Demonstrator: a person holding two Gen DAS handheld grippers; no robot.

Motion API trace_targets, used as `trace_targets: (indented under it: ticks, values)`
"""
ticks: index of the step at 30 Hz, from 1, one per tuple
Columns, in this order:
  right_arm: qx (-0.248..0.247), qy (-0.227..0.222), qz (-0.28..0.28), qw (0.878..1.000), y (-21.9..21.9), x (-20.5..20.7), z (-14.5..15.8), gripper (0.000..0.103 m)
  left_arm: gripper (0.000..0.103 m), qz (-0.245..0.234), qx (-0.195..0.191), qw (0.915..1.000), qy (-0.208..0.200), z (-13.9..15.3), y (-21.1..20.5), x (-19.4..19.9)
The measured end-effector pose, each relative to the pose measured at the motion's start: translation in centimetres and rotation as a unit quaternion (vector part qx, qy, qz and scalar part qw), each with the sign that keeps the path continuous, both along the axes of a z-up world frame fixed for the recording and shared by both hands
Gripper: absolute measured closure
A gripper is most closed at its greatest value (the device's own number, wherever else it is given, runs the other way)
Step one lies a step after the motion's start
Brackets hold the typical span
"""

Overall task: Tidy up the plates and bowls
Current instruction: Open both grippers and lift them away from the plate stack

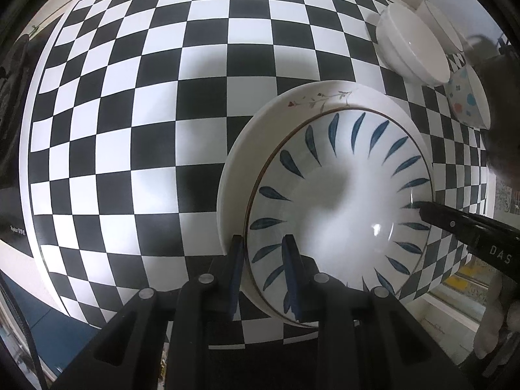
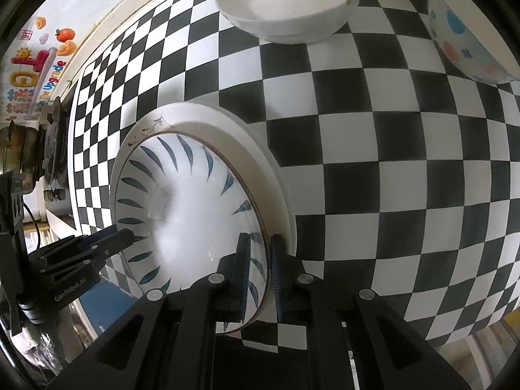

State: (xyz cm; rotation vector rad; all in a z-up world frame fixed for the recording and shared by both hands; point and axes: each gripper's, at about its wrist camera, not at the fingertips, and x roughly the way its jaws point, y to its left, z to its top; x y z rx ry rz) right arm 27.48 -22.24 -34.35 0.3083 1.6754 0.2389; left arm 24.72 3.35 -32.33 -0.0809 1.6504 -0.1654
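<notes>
A checkered table (image 1: 130, 130) carries a white plate (image 1: 260, 136) with a leaf-patterned bowl (image 1: 341, 201) over it. The left gripper (image 1: 265, 260) and right gripper (image 2: 260, 260) each pinch the bowl's rim on opposite sides. A white bowl (image 2: 286, 3) and a dotted bowl (image 2: 464, 32) stand apart.

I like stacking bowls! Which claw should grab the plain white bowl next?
Probably the right claw: the white bowl sits straight ahead of it, but off to the far side of the left claw. Both pinch the leaf dish now.
</notes>
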Motion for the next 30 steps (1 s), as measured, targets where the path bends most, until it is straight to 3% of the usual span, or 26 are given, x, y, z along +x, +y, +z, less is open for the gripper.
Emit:
trace_targets:
  ticks: [9, 16, 30]
  values:
    - [-0.03, -0.015, 0.009, 0.999, 0.5, -0.3, 1.3, 0.088, 0.081, 0.001, 0.007, 1.0, -0.003, 0.9, -0.2, -0.7]
    - [-0.055, -0.038, 0.014, 0.998, 1.9, -1.9, 4.0, 0.088, 0.081, -0.016, 0.018, 0.9991, -0.036, 4.5, -1.2, -1.9]
    - [-0.063, -0.099, 0.002, 0.993, 2.7, -6.7, 15.7, 0.088, 0.081, -0.021, 0.019, 0.9892, -0.144, 15.7, -1.6, -5.7]
